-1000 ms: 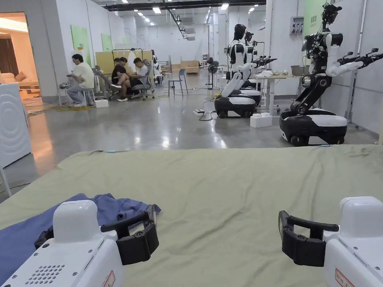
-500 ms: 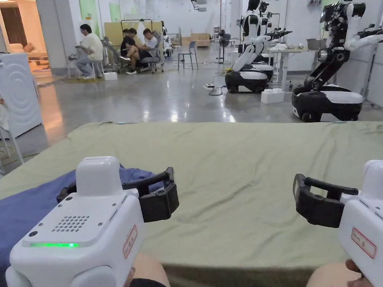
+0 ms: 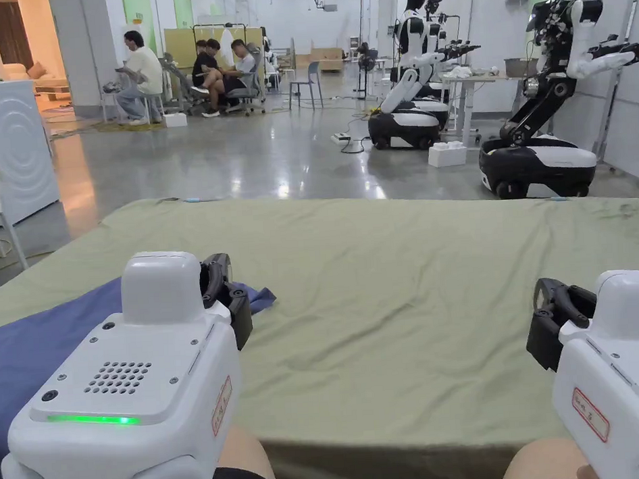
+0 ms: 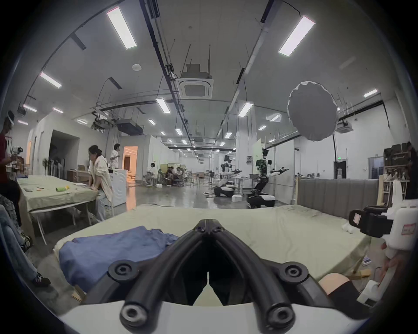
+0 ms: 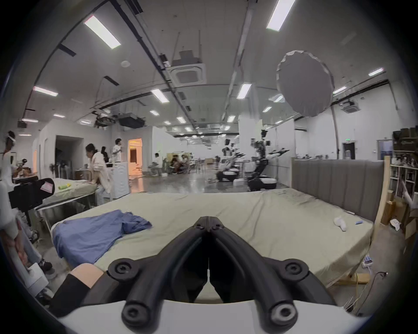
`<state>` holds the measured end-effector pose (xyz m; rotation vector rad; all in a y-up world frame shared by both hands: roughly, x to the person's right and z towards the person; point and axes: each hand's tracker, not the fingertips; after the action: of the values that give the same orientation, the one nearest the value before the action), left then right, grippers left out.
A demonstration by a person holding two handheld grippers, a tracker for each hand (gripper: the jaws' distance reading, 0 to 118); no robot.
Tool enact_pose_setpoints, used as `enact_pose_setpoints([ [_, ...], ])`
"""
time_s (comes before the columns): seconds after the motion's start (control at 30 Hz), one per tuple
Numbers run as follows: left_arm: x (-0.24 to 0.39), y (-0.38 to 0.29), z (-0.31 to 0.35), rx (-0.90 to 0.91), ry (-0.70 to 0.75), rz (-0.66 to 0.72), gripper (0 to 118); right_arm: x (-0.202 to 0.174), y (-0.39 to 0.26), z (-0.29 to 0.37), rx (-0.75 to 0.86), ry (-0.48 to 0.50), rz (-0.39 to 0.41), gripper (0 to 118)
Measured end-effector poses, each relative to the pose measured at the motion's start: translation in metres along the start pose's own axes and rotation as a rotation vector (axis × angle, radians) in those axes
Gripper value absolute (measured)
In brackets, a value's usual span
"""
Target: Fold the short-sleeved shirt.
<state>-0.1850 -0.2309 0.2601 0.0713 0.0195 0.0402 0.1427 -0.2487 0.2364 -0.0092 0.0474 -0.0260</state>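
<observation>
Left gripper [image 4: 208, 228]: its two black jaws are pressed together at the tips with nothing between them. It hangs in the air just above the near edge of the shirt.
Right gripper [image 5: 208, 223]: jaws together too, and holding nothing. It is well apart from the shirt, over bare green sheet.
Shirt [image 5: 95, 232]: blue, lying in a loose heap on the left end of the bed [image 3: 396, 300]. One end is bunched and wrinkled, and part of it droops over the left side. It is not folded yet.
How it will feel: I think it is light and very soft. It will flop and sag when it is lifted, so one pinch will not keep it flat. It does not look slippery, and it will not break.
Where to hold: I would pinch two spots far apart, like the shoulders or the bottom corners. The bunched end hides them, so I cannot tell which part is which. It needs spreading flat first.
Writing: each white gripper body has a small sticker with a red edge. The marks on it are too small to make out. I see no writing on the shirt.
</observation>
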Motion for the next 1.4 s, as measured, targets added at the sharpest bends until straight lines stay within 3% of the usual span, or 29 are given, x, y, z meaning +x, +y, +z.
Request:
enact_pose_setpoints([
  [0.07, 0.000, 0.001, -0.004, -0.059, -0.038, 0.031, 0, 0.007, -0.001, -0.001, -0.012, 0.078, -0.016, 3],
  [0.13, -0.002, -0.003, -0.008, -0.048, -0.026, 0.025, 0, 0.002, -0.004, -0.003, -0.017, 0.025, 0.006, 3],
  [0.37, -0.016, -0.002, -0.011, -0.052, -0.006, 0.009, 0, -0.004, -0.005, -0.021, -0.051, 0.069, 0.001, 3],
  [0.63, -0.105, 0.001, 0.021, -0.068, 0.299, -0.013, 0, -0.106, 0.001, -0.056, -0.010, 0.327, 0.096, 3],
  [0.77, -0.144, 0.000, 0.044, -0.086, 0.431, -0.022, 0, -0.164, -0.001, -0.063, -0.008, 0.486, 0.079, 3],
  [0.9, -0.164, -0.005, 0.057, -0.093, 0.461, 0.013, 0, -0.200, -0.003, -0.063, -0.020, 0.572, 0.082, 3],
  [1.03, -0.169, -0.010, 0.050, -0.110, 0.463, 0.005, 0, -0.210, -0.002, -0.064, -0.015, 0.589, 0.091, 3],
  [1.2, -0.162, -0.016, 0.013, -0.162, 0.373, 0.000, 0, -0.193, -0.004, -0.091, -0.058, 0.566, 0.068, 3],
  [1.4, -0.165, -0.017, -0.115, -0.247, 0.243, -0.005, 0, -0.172, -0.014, -0.143, -0.126, 0.519, 0.059, 3],
])
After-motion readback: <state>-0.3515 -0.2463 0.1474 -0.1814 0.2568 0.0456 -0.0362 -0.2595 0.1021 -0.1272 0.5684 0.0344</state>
